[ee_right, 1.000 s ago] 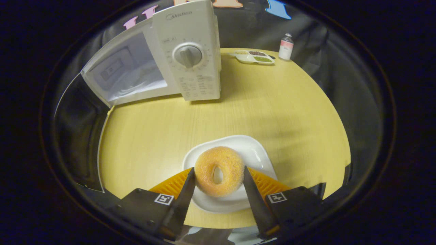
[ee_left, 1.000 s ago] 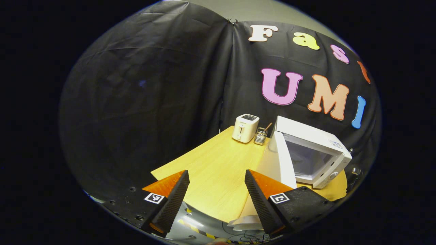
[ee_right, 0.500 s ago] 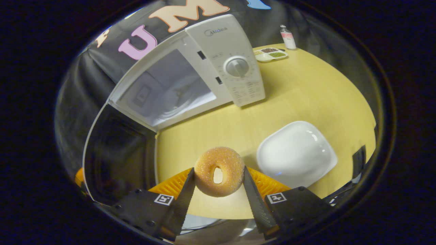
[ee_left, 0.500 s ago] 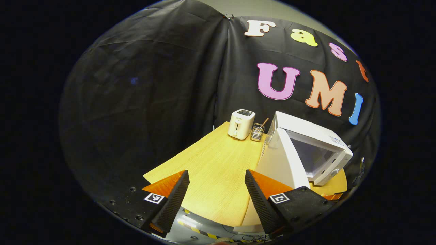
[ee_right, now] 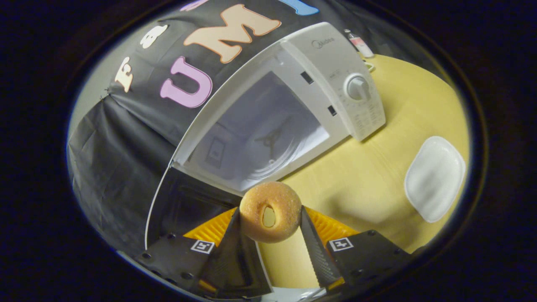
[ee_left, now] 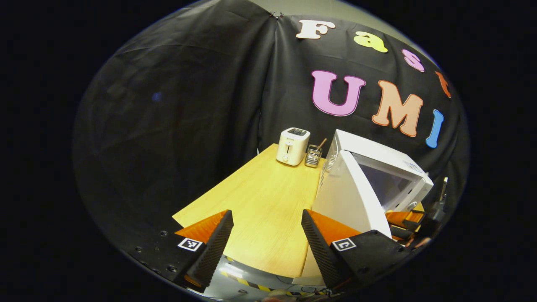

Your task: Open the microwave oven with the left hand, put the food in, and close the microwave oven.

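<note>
In the right gripper view my right gripper [ee_right: 270,218] is shut on a sugared ring doughnut [ee_right: 270,211], held in the air in front of the white microwave oven [ee_right: 327,54]. The oven's door [ee_right: 184,205] stands swung open to the left, showing the cavity with its glass turntable [ee_right: 272,155]. In the left gripper view my left gripper [ee_left: 266,230] is open and empty above the table's near edge, left of the microwave [ee_left: 377,157] and its open door [ee_left: 348,197]. The other gripper [ee_left: 413,222] shows past the door.
The yellow wooden table [ee_left: 260,197] carries a white toaster [ee_left: 293,146] and a wire utensil holder [ee_left: 312,156] at the back. A white plate [ee_right: 434,178] lies bare to the right of the doughnut. A small bottle [ee_right: 358,42] stands behind the microwave.
The right gripper lifted the doughnut off the white plate and carried it left toward the open oven cavity. The left gripper drifted slightly, staying open.
</note>
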Demonstrator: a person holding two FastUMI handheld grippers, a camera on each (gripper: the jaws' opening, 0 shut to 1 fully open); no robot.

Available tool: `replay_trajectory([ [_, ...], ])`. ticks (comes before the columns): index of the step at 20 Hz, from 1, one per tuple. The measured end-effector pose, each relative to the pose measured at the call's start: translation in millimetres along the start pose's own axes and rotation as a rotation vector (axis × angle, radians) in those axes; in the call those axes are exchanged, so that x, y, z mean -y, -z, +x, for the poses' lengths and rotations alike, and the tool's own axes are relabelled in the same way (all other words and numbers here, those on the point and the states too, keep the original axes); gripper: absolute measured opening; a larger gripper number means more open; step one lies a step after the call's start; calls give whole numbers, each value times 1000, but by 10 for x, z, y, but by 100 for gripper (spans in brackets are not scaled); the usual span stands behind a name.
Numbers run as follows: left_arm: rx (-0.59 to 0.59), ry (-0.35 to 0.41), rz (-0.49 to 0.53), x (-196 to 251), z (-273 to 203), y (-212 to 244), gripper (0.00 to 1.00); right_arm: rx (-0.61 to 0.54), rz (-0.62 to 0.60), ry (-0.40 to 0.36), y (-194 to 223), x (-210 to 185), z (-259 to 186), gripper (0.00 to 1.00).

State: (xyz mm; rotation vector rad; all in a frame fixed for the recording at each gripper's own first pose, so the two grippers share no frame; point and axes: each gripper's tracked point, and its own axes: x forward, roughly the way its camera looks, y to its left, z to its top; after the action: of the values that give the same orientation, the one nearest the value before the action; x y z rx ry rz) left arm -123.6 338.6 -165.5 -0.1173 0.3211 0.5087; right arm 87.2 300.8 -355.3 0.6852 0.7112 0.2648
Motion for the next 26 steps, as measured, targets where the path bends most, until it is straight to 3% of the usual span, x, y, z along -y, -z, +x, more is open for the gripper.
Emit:
replay_trajectory([
  [6, -54, 6, -55, 1, -16, 201, 96, 156, 52, 6, -310, -266, 473, 77],
  [14, -88, -34, -28, -180, -22, 278, 96, 397, 76, 89, -929, -239, 1006, 77],
  [18, -88, -53, -16, -243, -34, 264, 96, 431, -10, 131, -987, -207, 1228, 76],
  [19, -88, -60, -13, -260, -48, 265, 96, 433, -22, 137, -983, -195, 1282, 83],
  [20, -88, -67, -11, -290, -46, 268, 96, 436, -25, 143, -976, -179, 1330, 83],
  [21, -88, -72, -9, -306, -49, 266, 96, 435, -23, 148, -970, -162, 1384, 76],
  [26, -96, -76, -1, -334, -95, 312, 96, 420, -60, 185, -965, -80, 1513, 76],
])
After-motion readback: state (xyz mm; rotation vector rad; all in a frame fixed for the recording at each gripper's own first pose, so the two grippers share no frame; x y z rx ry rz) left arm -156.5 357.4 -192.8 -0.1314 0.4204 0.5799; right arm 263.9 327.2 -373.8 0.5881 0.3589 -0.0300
